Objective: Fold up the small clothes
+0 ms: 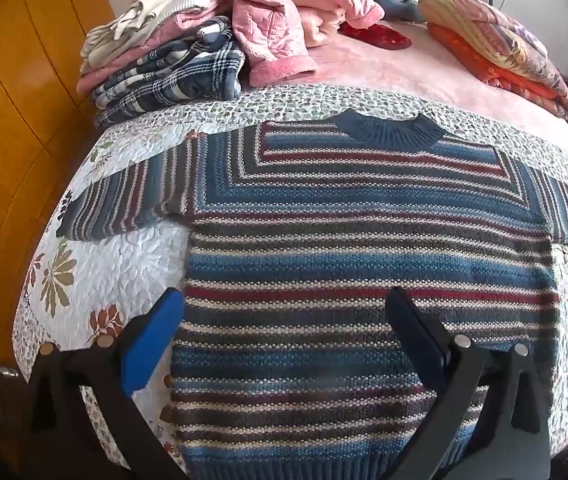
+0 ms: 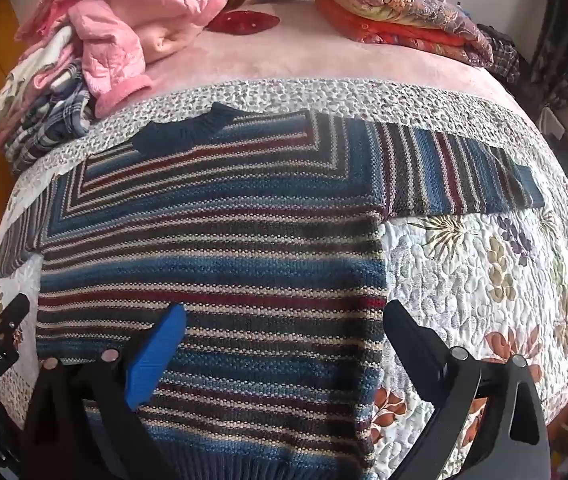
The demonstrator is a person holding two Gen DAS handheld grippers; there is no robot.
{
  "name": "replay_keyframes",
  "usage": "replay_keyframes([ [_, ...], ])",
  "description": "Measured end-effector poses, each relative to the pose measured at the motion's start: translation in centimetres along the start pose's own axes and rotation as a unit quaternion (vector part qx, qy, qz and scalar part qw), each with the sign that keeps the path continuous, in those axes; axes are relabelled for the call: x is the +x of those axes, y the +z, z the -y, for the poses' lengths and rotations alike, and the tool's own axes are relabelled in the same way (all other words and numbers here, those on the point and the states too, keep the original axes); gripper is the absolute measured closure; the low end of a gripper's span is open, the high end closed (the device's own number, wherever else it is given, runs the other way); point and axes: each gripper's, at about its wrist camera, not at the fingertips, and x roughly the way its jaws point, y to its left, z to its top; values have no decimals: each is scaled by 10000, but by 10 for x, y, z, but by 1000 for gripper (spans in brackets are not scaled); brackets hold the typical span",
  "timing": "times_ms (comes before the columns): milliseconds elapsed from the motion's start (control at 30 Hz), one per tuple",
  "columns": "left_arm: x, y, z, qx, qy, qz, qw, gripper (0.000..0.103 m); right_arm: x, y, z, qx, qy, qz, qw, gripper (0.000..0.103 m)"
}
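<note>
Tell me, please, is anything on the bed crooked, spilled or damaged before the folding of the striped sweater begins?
Nothing stands out. The striped sweater lies flat on the floral quilt, both sleeves spread out, with no visible damage. Both the left gripper and the right gripper are open above it. The clothes pile behind is loosely heaped, not spilled.

**Soft daylight, heavy fisheye bend**

Even, bright daylight falls across the bed [image 1: 131, 248], with faint shadows under each claw. Both views bulge hard, the bed's edges curving away into dark corners. The knit stripes stay sharp; the far pile softens slightly.
</note>
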Motion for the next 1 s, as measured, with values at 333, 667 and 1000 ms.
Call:
replay_keyframes([
  [333,1,0,-1,32,73,-1,10000,3,-3,1,-1,-38,-5,80,10000,4],
  [667,1,-1,-3,23,106,31,9999,3,-3,0,-1,-29,18,84,10000,4],
  [1000,0,0,-3,12,103,46,9999,3,-5,2,0,-8,11,105,9999,4],
])
